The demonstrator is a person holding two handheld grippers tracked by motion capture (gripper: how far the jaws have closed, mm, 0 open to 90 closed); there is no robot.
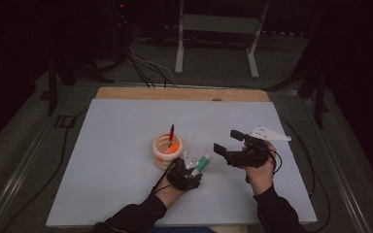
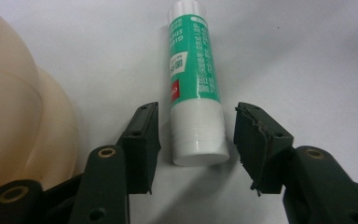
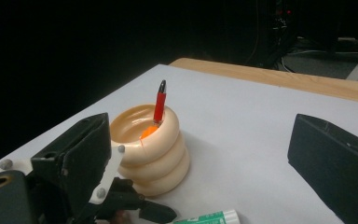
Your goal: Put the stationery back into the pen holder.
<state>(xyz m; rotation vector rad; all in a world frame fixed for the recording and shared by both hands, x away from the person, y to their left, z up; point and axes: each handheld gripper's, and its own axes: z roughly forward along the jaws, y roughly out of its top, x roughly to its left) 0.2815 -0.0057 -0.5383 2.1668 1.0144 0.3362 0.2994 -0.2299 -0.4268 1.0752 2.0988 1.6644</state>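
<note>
A white table (image 1: 126, 194) is being shown in a dark room in the high view, where a glue stick (image 1: 203, 162) is lying just beside a cream ringed holder (image 1: 161, 154) and the left gripper (image 1: 190, 171) is being held over its near end. The right gripper (image 1: 228, 141) is being held apart, jaws spread.

In the left gripper view, the glue stick (image 2: 193, 88) is being flanked by jaws with gaps on both sides.

In the right gripper view, a red pen (image 3: 160, 105) is being held upright in the holder (image 3: 158, 158).
</note>
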